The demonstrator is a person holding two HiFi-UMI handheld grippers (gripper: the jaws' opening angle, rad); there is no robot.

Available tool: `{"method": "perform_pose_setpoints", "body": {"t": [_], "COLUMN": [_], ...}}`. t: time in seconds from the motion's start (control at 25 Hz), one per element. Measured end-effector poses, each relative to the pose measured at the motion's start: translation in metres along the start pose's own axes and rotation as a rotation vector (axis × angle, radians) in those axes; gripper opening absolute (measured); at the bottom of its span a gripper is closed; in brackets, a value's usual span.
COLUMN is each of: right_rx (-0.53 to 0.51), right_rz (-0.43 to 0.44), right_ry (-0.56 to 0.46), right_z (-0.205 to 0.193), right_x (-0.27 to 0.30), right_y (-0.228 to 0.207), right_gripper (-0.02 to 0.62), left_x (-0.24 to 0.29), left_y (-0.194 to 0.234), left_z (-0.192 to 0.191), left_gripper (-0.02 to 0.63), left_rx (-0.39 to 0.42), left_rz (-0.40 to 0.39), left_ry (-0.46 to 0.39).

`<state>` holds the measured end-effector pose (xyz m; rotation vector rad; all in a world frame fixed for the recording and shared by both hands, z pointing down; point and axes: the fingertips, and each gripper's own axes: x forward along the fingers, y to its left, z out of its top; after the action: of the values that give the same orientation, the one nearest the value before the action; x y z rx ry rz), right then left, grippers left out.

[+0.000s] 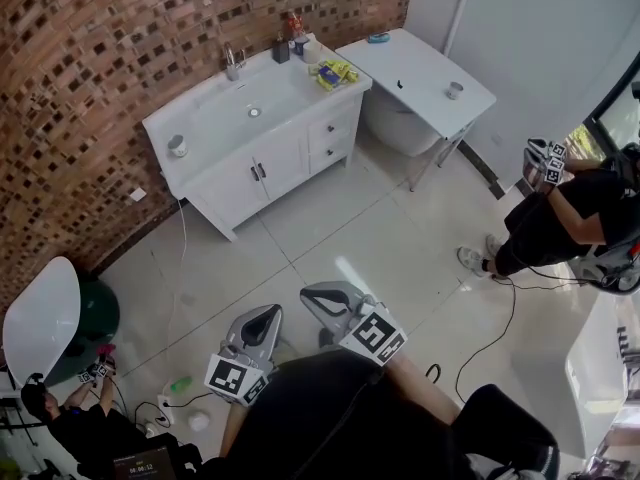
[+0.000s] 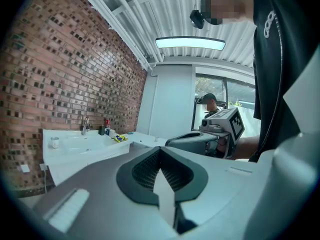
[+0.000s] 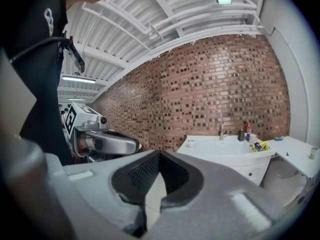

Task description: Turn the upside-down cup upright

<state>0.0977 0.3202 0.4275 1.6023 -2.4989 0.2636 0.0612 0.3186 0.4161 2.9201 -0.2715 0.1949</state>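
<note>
A small pale cup (image 1: 177,146) stands on the left end of the white vanity top (image 1: 210,118); it also shows as a cup (image 2: 55,142) in the left gripper view and a cup (image 3: 190,143) in the right gripper view. A second small cup (image 1: 455,90) sits on the white folding table (image 1: 420,68). From here I cannot tell which one is upside down. My left gripper (image 1: 272,311) and right gripper (image 1: 312,293) hang side by side above the tiled floor, far from both cups. Both are shut with nothing in them, as seen on the left gripper (image 2: 160,150) and right gripper (image 3: 159,153).
The vanity carries a faucet (image 1: 232,63), bottles (image 1: 290,38) and a yellow packet (image 1: 335,73). A person with grippers (image 1: 545,163) stands at the right; another person (image 1: 60,408) crouches at bottom left. Cables (image 1: 490,338) lie on the floor. A white oval board (image 1: 40,318) leans at the left.
</note>
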Motion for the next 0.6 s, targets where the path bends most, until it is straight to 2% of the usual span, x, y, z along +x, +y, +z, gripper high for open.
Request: {"method": "perform_pose_setpoints", "body": {"t": [0.36,0.6], "right_rx": [-0.004,-0.011], "right_rz": [0.024,0.022], "right_ry": [0.022,0.034], "right_z": [-0.012,-0.023], "right_x": [-0.014,-0.03], "right_y": [0.001,0.0], "right_gripper": [-0.008,-0.008], "left_x": [0.005,0.015], "left_y": [-0.016,-0.034], "left_z": [-0.019,-0.03], "left_gripper": [0.015,0.015], "left_rx": [-0.022,-0.025], "left_rz": [0.012,-0.013], "left_ry": [0.011,0.013]}}
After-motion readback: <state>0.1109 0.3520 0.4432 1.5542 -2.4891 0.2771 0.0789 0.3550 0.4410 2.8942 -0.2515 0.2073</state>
